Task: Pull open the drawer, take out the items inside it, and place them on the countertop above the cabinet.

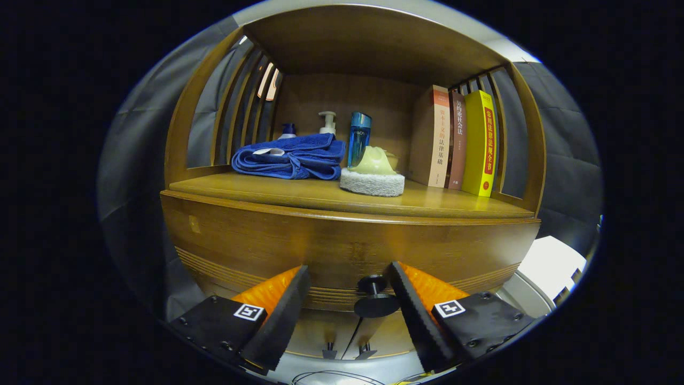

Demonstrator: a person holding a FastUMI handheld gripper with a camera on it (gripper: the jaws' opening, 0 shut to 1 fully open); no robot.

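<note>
A wooden cabinet fills the view, with its drawer front (342, 248) closed just ahead of my fingers. A small black round knob (375, 298) sticks out of the drawer front. It sits between my fingertips, close beside the right finger (414, 310), with a wide gap to the left finger (280, 315). My gripper (348, 275) is open and touches nothing. The wooden countertop (299, 192) lies above the drawer.
On the countertop rest a folded blue towel (291, 156), a white round pad (372, 183) with a pale green object on it, a blue bottle (358, 138), two pump bottles behind the towel, and three upright books (462, 141). Slatted sides and a top panel enclose the shelf.
</note>
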